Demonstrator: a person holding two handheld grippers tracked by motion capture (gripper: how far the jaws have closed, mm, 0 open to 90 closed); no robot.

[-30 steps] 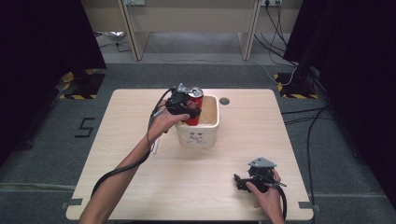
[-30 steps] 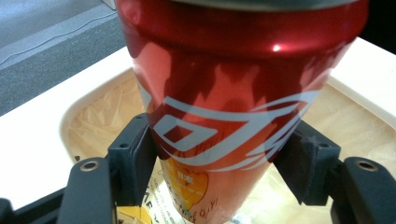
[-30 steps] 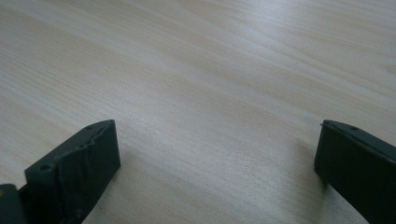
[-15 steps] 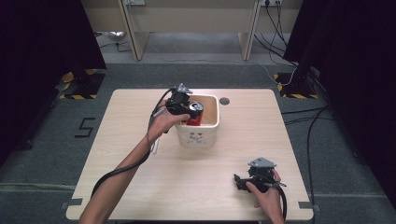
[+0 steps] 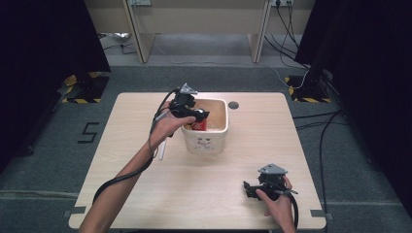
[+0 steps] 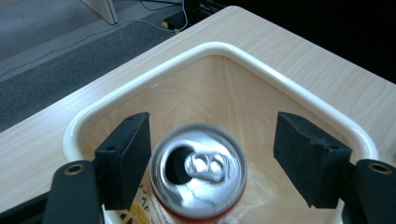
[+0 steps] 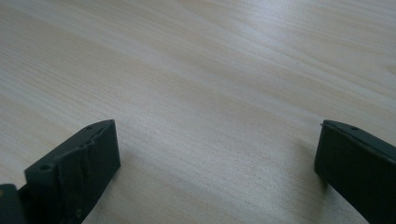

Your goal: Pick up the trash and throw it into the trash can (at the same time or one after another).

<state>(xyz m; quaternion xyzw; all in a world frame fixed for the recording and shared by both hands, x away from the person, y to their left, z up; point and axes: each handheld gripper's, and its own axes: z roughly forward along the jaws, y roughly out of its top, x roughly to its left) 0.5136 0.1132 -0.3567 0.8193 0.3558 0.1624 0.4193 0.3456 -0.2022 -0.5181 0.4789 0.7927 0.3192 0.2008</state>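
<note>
— While the left gripper point(image 5: 198, 115) is hanging over the bin point(image 5: 218, 145), what is changing from a second ago?

— Its jaws are just opening, and the can point(image 6: 198, 170) is dropping. A second ago it was being held up at the bin's rim; now it is sitting lower, inside the bin, upright, with its opened top facing up.

— Is the can between the jaws now?

— It is lying between them in the left gripper view, close against the left pad point(image 6: 125, 156), though contact is hard to judge; the right pad point(image 6: 308, 156) is standing well clear. So the grip is looking released rather than clenched.

— What is that meaning for the work?

— Probably the drop into the bin is as good as done, and the hand is free to lift away.

— And the right gripper point(image 5: 250, 189)?

— It is resting on the table point(image 5: 136, 194) at the near right, jaws spread wide, grasping nothing.
</note>
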